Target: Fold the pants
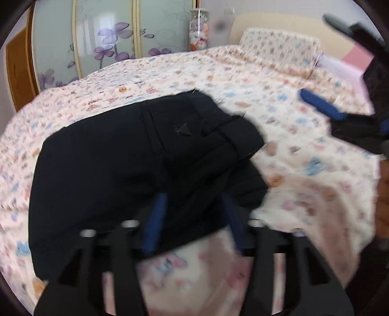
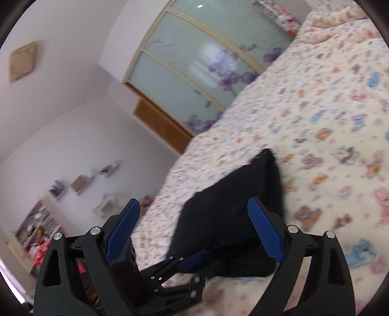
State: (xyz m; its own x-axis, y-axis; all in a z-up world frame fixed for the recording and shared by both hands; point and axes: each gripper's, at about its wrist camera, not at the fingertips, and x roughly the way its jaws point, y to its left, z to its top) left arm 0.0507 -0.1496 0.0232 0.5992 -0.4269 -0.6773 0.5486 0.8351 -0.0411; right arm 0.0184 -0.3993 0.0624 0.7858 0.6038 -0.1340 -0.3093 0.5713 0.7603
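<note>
The dark navy pants point(image 1: 126, 165) lie folded in a compact bundle on the patterned bedspread point(image 1: 279, 102); they also show in the right wrist view point(image 2: 233, 214). My left gripper point(image 1: 194, 209) is open, its blue pads point(image 1: 155, 223) spread over the near edge of the pants, holding nothing. My right gripper point(image 2: 194, 218) is open and empty, raised above the bed to the right of the pants; it shows at the right edge of the left wrist view point(image 1: 340, 107). The left gripper shows low in the right wrist view point(image 2: 192, 261).
A pillow point(image 1: 279, 48) lies at the head of the bed by a beige headboard point(image 1: 287, 23). Sliding wardrobe doors point(image 1: 104, 39) with purple flowers stand beyond the bed. A clear jar point(image 1: 198, 29) stands in the corner. Shelves point(image 2: 80, 182) hang on the wall.
</note>
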